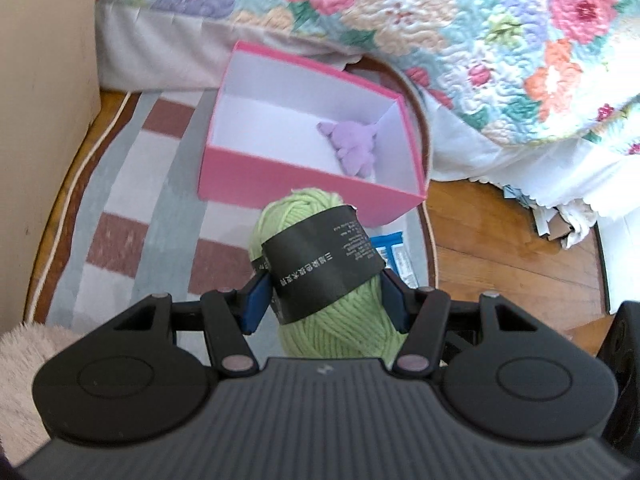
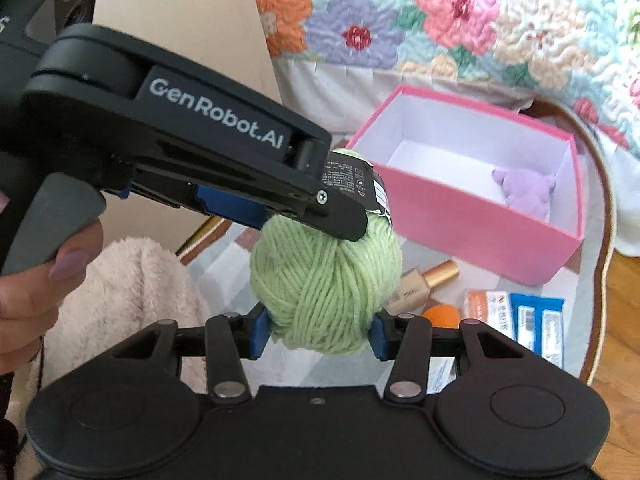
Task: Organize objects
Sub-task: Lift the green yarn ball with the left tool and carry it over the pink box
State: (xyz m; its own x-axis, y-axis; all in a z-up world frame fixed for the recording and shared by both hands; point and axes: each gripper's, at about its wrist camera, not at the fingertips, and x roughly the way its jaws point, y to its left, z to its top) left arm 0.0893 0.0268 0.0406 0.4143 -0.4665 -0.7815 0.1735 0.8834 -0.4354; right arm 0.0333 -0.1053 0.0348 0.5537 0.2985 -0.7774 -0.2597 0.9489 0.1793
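Observation:
A green yarn ball (image 1: pixel 316 216) with a black paper band (image 1: pixel 320 264) is held between both grippers above the rug. My left gripper (image 1: pixel 322 300) is shut on the banded part; it also shows in the right wrist view (image 2: pixel 336 216), coming in from the left. My right gripper (image 2: pixel 320 332) is shut on the yarn's (image 2: pixel 324 280) lower end. An open pink box (image 1: pixel 304 192) with white inside stands just beyond, holding a small purple plush toy (image 1: pixel 352 146). The box (image 2: pixel 472 216) and toy (image 2: pixel 524 192) also show in the right wrist view.
A striped rug (image 1: pixel 132 208) lies on a wood floor (image 1: pixel 500 248). A floral quilt (image 1: pixel 480 32) hangs off the bed behind. On the rug near the box lie a gold-capped bottle (image 2: pixel 432 276), an orange sponge (image 2: pixel 440 316) and blue and orange packets (image 2: pixel 532 316). A fluffy cream fabric (image 2: pixel 132 292) lies left.

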